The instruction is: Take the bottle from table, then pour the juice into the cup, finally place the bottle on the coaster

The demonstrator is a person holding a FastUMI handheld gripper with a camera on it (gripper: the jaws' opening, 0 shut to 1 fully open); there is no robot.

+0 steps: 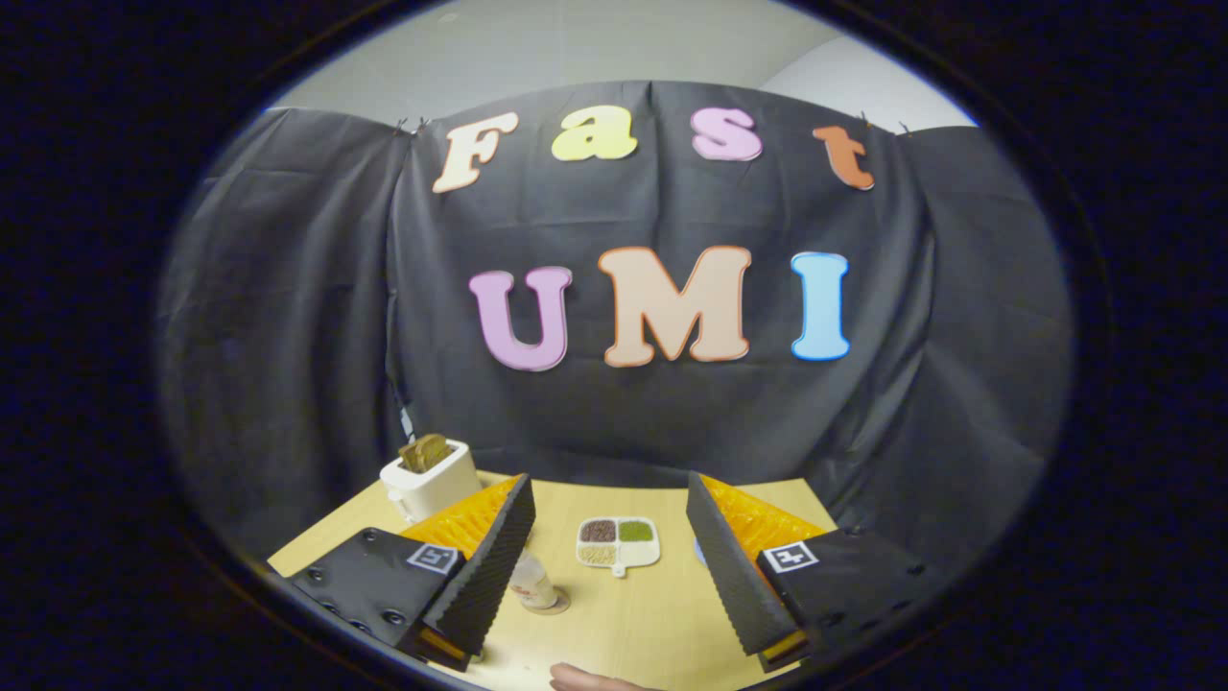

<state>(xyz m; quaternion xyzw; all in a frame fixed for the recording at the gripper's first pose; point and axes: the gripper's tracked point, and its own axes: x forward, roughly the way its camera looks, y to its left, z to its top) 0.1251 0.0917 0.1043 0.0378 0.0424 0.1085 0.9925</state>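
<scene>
Tongs (606, 566) spread wide, empty, bottle (532, 582) on coaster (558, 605), label unreadable

wooden table (633, 614), toaster (429, 480), sectioned dish (618, 542), bottle (531, 582) on coaster (554, 605)

We see a pale wooden table (662, 624) with a light yellowish grain, set against a dark grey, almost black cloth wall (288, 317) with a fine woven texture; above the cloth the room wall (576, 48) is plain whitish grey. At the far left of the table stands a white toaster (429, 483) holding golden-brown toast (424, 452). Near the middle lies a white divided dish (619, 543) whose four compartments hold dark brown, green, tan and cream-coloured grains. On the near left, we make out a clear bottle (531, 581) with a whitish label carrying a red-orange band, standing on a brownish coaster (556, 605).
</scene>
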